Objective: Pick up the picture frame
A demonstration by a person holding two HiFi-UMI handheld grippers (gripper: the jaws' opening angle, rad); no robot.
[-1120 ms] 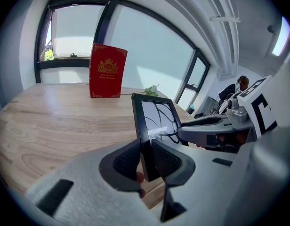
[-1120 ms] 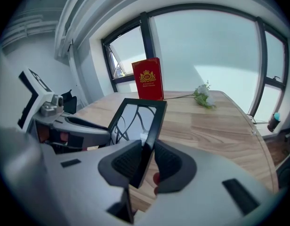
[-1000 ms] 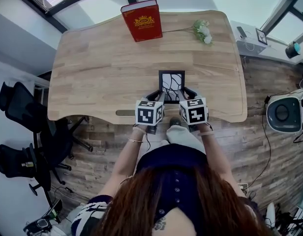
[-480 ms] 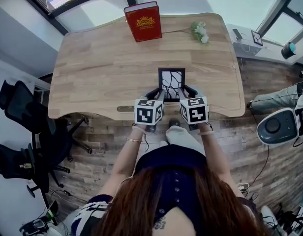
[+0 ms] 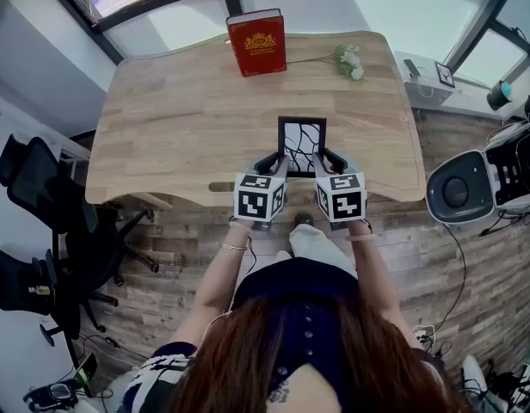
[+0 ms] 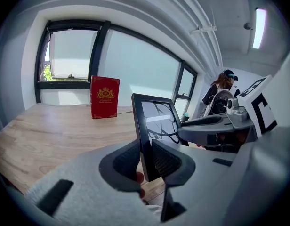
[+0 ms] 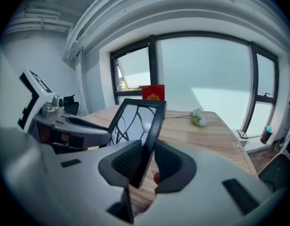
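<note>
A black picture frame (image 5: 301, 144) with a branch drawing behind glass hangs above the near middle of the wooden table (image 5: 179, 136). My left gripper (image 5: 275, 164) is shut on its left side bar, and my right gripper (image 5: 323, 161) is shut on its right side bar. In the left gripper view the frame (image 6: 154, 121) stands upright between the dark pads, with the left gripper (image 6: 146, 160) pinching its edge. The right gripper view shows the frame (image 7: 138, 119) tilted between the pads of the right gripper (image 7: 148, 160). The frame's bottom edge is hidden behind the jaws.
A red book (image 5: 257, 42) stands upright at the table's far edge, with a white flower sprig (image 5: 348, 60) lying to its right. Black office chairs (image 5: 41, 222) stand left of the table. A white round machine (image 5: 461, 189) sits on the floor to the right.
Both grippers have risen together with the frame held between them, so it now stands higher over the table. The white machine on the floor has moved leftward, nearer the table.
</note>
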